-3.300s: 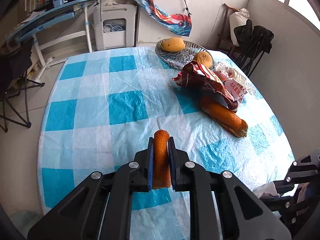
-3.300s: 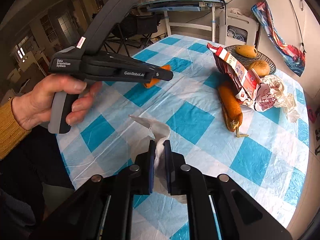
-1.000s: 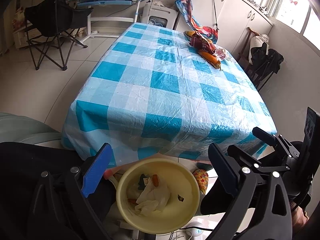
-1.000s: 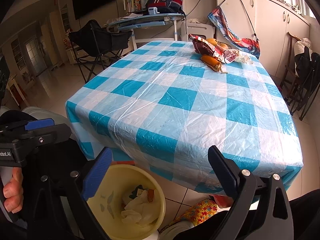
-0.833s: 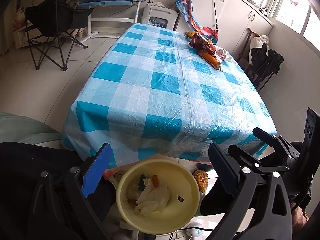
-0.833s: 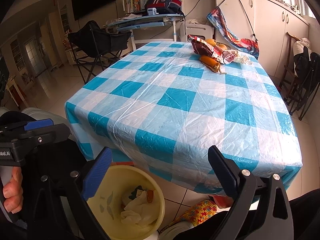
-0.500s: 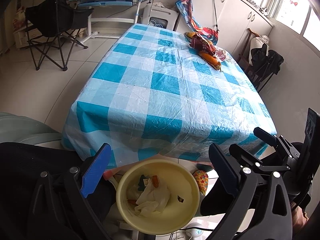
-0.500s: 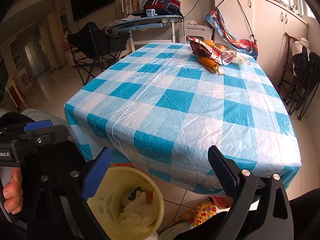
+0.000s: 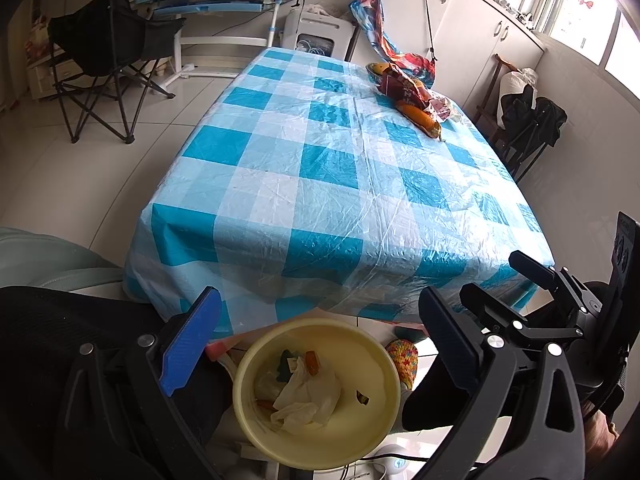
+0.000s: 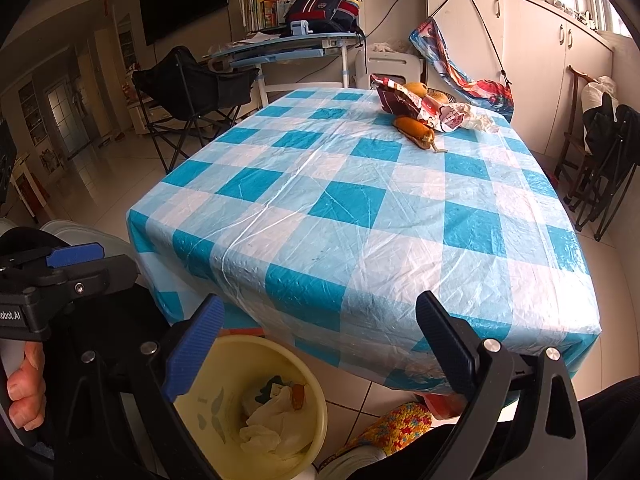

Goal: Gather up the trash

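A pale yellow trash bin (image 9: 384,436) (image 10: 308,432) stands on the floor by the near edge of the table. In it lie a crumpled white tissue (image 9: 310,394) (image 10: 272,416) and an orange scrap (image 9: 312,362) (image 10: 298,394). My left gripper (image 9: 318,340) hangs open over the bin, holding nothing. My right gripper (image 10: 320,338) is open too, above the bin's right rim. At the table's far end lie a red snack wrapper (image 9: 402,88) (image 10: 400,100), an orange sausage-like piece (image 9: 420,117) (image 10: 414,128) and a white wrapper (image 10: 470,118).
The table (image 9: 344,168) (image 10: 372,208) wears a blue-and-white checked plastic cloth. A dish of fruit (image 10: 426,92) sits behind the wrapper. A colourful knitted slipper (image 9: 402,354) (image 10: 400,420) lies beside the bin. A black folding chair (image 9: 104,56) stands left, a dark chair (image 10: 604,152) right. A hand (image 10: 24,392) holds the left gripper.
Over the last second almost nothing has moved. Since 3.3 s ago both grippers left the table, opened, and the orange piece and the white tissue now lie in the bin.
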Demonstrator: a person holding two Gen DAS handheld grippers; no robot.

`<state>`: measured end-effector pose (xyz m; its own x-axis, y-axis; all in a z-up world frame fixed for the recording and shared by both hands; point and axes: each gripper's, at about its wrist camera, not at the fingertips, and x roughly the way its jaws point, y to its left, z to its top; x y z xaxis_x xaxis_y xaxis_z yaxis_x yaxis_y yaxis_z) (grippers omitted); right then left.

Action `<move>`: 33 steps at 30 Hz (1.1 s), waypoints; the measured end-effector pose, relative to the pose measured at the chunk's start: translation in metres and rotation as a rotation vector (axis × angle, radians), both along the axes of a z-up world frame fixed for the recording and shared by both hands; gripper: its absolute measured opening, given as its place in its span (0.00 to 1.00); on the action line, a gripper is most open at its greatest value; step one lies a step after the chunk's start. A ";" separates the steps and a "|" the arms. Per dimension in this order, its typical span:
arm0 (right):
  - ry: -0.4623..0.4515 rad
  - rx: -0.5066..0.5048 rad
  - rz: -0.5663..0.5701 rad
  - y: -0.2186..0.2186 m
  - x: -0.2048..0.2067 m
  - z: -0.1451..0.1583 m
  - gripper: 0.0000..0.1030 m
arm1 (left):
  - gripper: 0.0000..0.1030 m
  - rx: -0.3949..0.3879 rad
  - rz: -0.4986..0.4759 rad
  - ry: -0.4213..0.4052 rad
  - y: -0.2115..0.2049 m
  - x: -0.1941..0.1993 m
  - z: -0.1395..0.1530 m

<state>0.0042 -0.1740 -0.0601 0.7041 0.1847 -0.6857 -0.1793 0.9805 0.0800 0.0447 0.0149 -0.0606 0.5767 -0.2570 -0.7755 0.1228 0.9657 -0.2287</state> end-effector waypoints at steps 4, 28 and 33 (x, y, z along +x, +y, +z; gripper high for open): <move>-0.007 0.004 -0.008 -0.001 0.000 0.001 0.90 | 0.93 -0.001 0.001 0.000 0.000 0.000 0.000; -0.011 0.004 -0.014 -0.001 0.001 0.001 0.90 | 0.93 0.009 -0.003 -0.004 -0.001 0.001 0.000; -0.011 0.004 -0.013 -0.001 0.000 0.001 0.90 | 0.93 0.018 0.000 -0.004 0.000 0.001 -0.002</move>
<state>0.0046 -0.1747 -0.0591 0.7143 0.1782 -0.6768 -0.1672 0.9825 0.0822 0.0459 0.0147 -0.0625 0.5797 -0.2433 -0.7777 0.1241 0.9696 -0.2109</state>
